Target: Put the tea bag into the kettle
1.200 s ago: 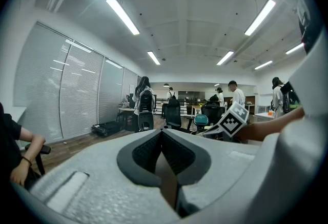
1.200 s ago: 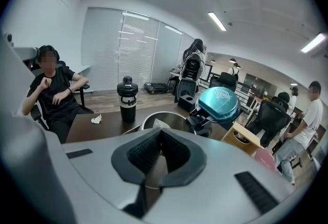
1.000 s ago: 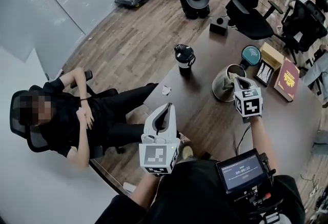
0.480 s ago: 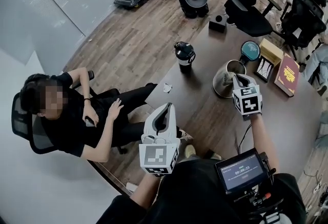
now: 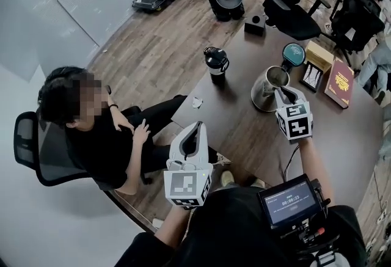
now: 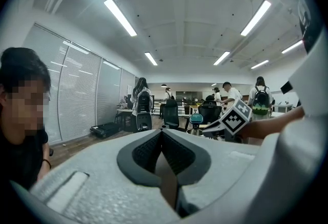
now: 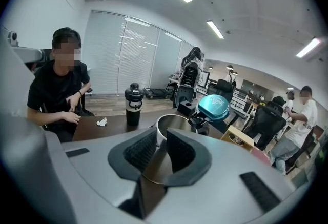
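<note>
Near the tabletop's edge by the seated person (image 5: 101, 140) lies a white scrap, likely the tea bag (image 5: 197, 102), well apart from the open kettle (image 5: 267, 87), where the right gripper (image 5: 281, 93) hovers empty, jaws narrowly parted, the left gripper (image 5: 196, 129) closed on nothing; a clumsy pinch could nudge the flat bag off that edge

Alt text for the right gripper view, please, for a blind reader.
The right hand-held gripper, jaws apart and empty, points at an open steel kettle with its teal lid raised, on a dark table. A black bottle and a seated person are at left.
</note>
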The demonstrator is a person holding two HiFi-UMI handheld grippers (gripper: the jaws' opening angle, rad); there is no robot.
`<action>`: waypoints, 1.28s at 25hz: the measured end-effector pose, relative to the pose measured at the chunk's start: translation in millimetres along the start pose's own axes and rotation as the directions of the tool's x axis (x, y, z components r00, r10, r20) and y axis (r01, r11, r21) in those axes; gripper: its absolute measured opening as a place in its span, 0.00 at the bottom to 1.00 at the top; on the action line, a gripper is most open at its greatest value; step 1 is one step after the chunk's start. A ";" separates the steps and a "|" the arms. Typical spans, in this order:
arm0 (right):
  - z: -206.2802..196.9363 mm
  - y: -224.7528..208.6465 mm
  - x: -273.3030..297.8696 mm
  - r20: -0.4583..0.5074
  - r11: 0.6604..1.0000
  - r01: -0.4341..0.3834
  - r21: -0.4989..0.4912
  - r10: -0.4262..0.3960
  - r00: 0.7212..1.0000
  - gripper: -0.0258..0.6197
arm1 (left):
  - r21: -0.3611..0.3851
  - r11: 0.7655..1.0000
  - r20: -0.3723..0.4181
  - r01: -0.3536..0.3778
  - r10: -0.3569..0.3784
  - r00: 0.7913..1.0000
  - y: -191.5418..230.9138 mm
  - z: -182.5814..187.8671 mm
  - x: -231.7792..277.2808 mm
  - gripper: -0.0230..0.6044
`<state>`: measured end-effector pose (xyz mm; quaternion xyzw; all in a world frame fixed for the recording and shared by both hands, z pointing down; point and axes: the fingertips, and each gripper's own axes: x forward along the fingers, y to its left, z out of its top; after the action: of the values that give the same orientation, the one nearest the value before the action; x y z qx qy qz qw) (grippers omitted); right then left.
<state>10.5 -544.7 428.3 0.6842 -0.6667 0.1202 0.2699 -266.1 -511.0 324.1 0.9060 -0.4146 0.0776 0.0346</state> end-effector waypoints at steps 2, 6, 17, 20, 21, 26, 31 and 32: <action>5.2 0.6 -13.1 0.029 1.000 -0.001 0.005 0.000 1.000 0.14 | 0.002 1.000 0.001 0.008 -0.008 1.000 -4.7 -0.1 1.3 0.05; 11.7 -3.8 -45.9 0.084 0.999 0.011 0.038 -0.014 0.996 0.10 | 0.009 0.999 -0.001 0.046 -0.046 0.999 -19.2 1.4 7.8 0.05; 1.6 -2.5 -106.4 0.163 0.985 0.012 0.174 -0.041 0.986 0.05 | 0.015 0.990 -0.010 0.142 -0.142 0.990 -51.8 -3.1 26.0 0.05; -11.9 1.6 -108.4 0.143 0.980 0.015 0.197 -0.044 0.989 0.05 | 0.015 0.987 -0.018 0.163 -0.163 0.987 -57.7 -6.6 30.2 0.05; -16.0 2.6 -109.0 0.135 0.980 0.017 0.199 -0.045 0.990 0.05 | 0.015 0.985 -0.019 0.169 -0.169 0.985 -59.6 -7.4 31.1 0.05; -28.6 4.9 -112.9 0.100 0.982 0.031 0.184 -0.050 0.994 0.05 | 0.016 0.981 -0.018 0.193 -0.193 0.981 -68.1 -7.2 33.9 0.05; -32.7 3.0 -114.1 0.103 0.978 0.035 0.204 -0.057 0.993 0.05 | 0.015 0.978 -0.026 0.209 -0.208 0.978 -74.8 -10.0 37.3 0.05; -33.3 2.4 -114.5 0.104 0.977 0.037 0.208 -0.060 0.993 0.05 | 0.015 0.977 -0.028 0.212 -0.212 0.977 -76.2 -10.0 38.1 0.05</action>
<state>5.2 -429.9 396.2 0.7300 -0.6477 0.1443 0.1637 -185.1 -488.3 340.6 0.9443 -0.3144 0.0891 0.0398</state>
